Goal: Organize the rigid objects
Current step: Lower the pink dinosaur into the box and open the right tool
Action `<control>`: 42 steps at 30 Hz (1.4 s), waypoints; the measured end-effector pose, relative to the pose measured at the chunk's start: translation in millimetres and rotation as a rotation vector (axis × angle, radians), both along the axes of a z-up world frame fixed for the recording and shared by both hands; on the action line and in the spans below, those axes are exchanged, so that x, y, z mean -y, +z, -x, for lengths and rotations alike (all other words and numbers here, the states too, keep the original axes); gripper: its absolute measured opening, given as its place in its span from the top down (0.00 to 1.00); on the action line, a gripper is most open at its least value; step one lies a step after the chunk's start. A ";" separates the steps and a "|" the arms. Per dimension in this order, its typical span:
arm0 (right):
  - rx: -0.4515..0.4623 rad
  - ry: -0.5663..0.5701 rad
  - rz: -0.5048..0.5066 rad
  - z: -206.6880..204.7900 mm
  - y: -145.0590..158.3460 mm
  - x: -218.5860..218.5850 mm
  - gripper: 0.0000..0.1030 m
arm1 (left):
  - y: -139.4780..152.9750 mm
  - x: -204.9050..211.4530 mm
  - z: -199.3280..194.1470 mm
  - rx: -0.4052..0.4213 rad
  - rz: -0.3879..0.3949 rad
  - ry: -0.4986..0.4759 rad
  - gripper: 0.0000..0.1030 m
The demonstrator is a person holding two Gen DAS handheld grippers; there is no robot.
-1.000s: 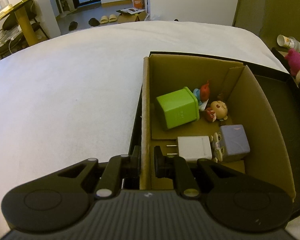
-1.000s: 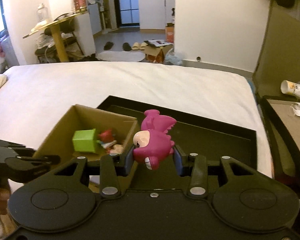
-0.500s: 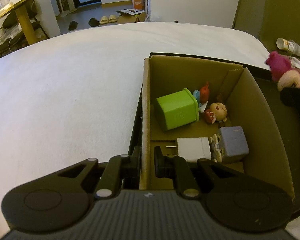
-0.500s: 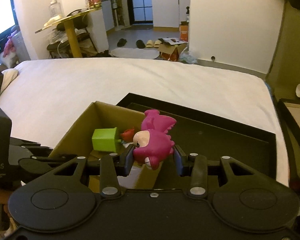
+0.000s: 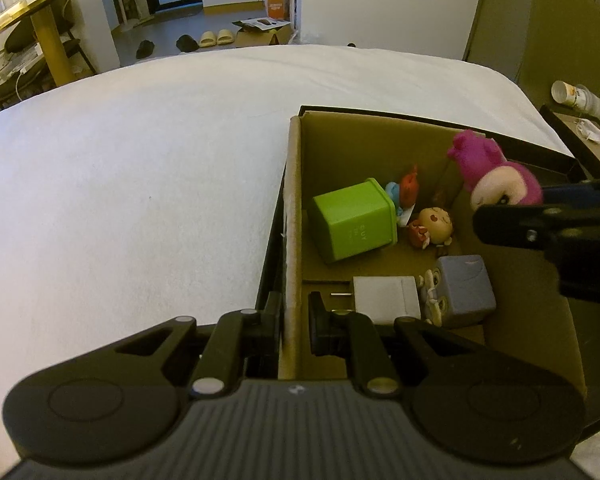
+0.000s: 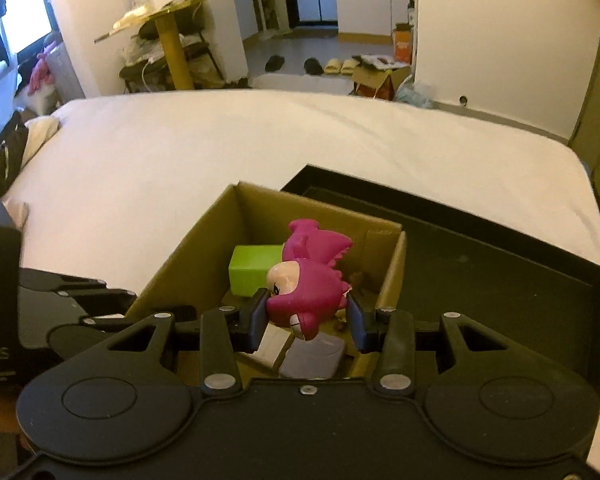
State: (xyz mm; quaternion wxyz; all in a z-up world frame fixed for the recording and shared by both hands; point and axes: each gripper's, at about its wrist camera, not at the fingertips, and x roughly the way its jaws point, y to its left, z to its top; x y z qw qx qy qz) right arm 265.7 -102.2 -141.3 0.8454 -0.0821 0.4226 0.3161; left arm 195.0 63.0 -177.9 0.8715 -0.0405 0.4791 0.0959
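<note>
The left claw [image 5: 294, 316] pinches the cardboard box's [image 5: 292, 216] near-left wall. Only the left wrist view shows the white charger [image 5: 386, 294] and grey cube [image 5: 464, 288] nearest in the box, then the green cube [image 5: 352, 220], its faint embossed lettering unreadable. The right claw [image 6: 306, 318] grips the pink toy [image 6: 308, 284] above the box, on the white bed [image 6: 180, 152].
</note>
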 end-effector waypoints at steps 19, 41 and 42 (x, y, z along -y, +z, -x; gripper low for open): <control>-0.047 0.008 0.017 2.1 -14.7 -14.4 0.58 | -0.9 -2.0 0.6 0.005 0.013 0.002 0.88; -0.107 -0.103 -0.085 30.5 4.5 28.1 0.56 | 28.3 5.3 12.6 0.000 -0.004 -0.051 0.88; -0.112 -0.109 -0.094 31.3 6.3 30.9 0.56 | 31.7 6.7 14.2 -0.001 -0.008 -0.054 0.88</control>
